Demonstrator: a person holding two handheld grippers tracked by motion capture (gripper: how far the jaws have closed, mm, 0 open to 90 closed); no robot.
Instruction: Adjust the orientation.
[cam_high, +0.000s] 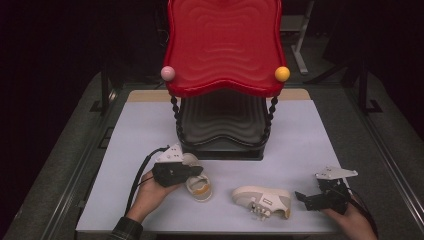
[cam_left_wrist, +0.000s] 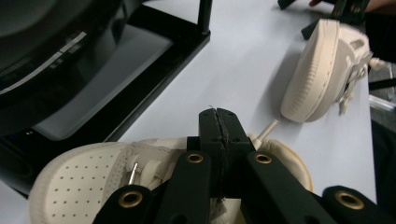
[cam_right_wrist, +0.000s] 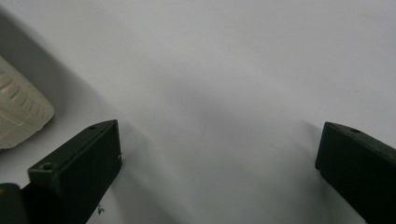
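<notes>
A: At the lower left of the high view, the left claw is pinched shut on the tongue or collar edge of the first shoe, on the tabletop before the black shelf.

B: Lift it slowly, since that's a thin grip. And the right claw?

A: Jaws wide apart, holding nothing, at lower right just beside the second shoe, which lies on its side.

B: Then bring it in to steady the sole.
</notes>
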